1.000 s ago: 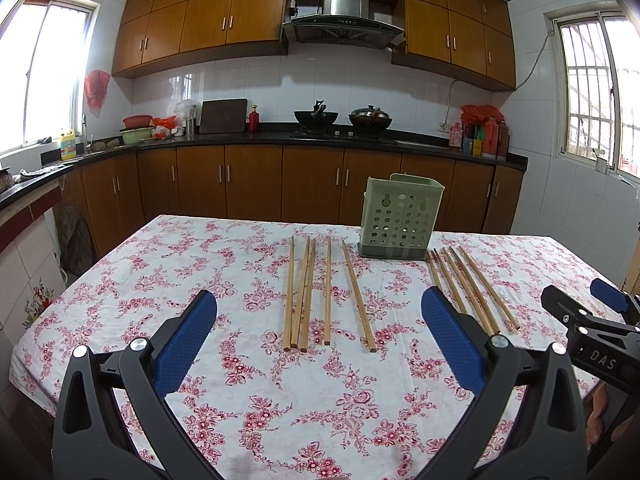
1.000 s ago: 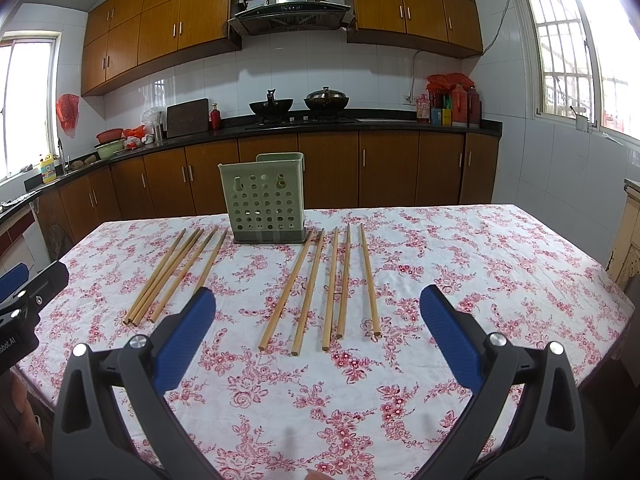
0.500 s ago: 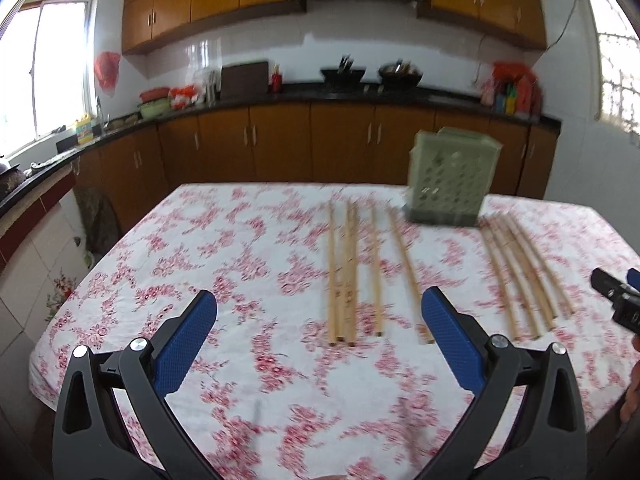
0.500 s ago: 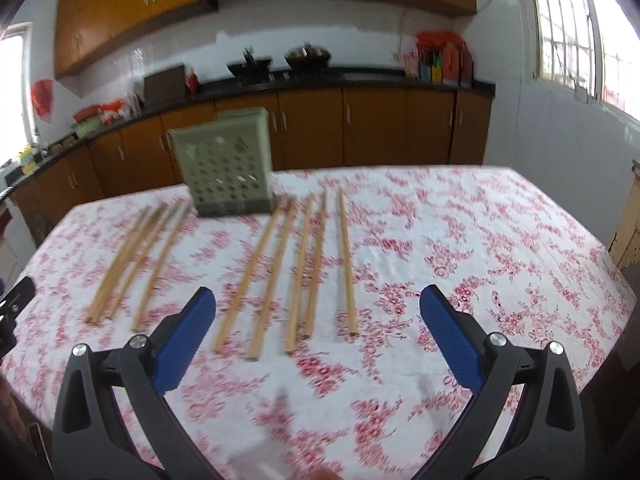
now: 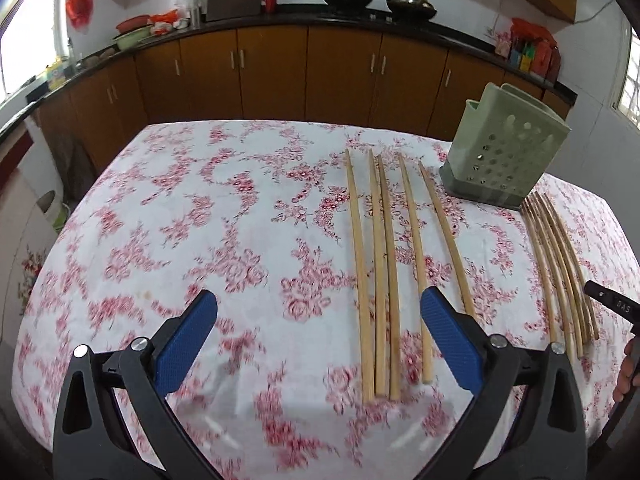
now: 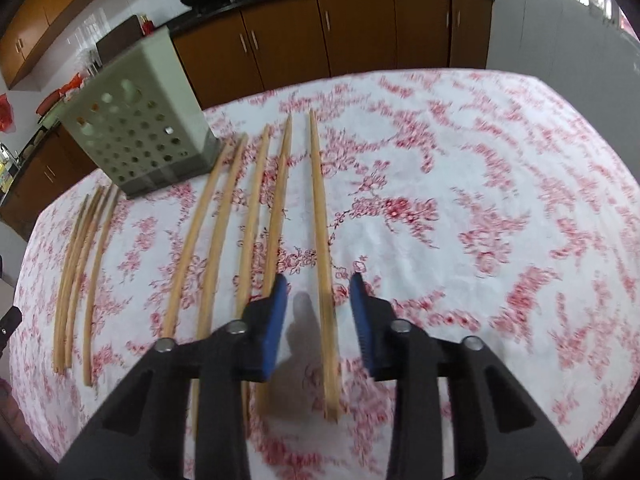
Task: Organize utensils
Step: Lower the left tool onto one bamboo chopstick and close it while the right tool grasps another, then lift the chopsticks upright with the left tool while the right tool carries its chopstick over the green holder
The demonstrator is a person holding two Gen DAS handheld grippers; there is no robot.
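Two groups of wooden chopsticks lie on the floral tablecloth [image 5: 180, 220]: a left group [image 5: 380, 280] and a right group [image 5: 560, 272]. Behind them stands a pale green perforated utensil holder [image 5: 504, 152]. My left gripper [image 5: 316, 320] hovers wide above the near ends of the left group, its jaws closing a little and its pads touching nothing. In the right wrist view, the outermost chopstick [image 6: 318, 208] of the right group runs between the blue pads [image 6: 276, 312] of my right gripper [image 6: 318, 280]. Those jaws are closing, with gaps still on both sides of the stick.
The holder [image 6: 140, 128] stands just behind the far ends of the chopsticks. Part of the right gripper and a hand [image 5: 628, 364] show at the left wrist view's right edge. Brown cabinets [image 5: 280, 76] and a dark counter with pans line the wall beyond the table.
Both grippers have tipped downward and come closer to the chopsticks. The right gripper's jaws have narrowed from wide to close around one chopstick. The left gripper's jaws have narrowed slightly.
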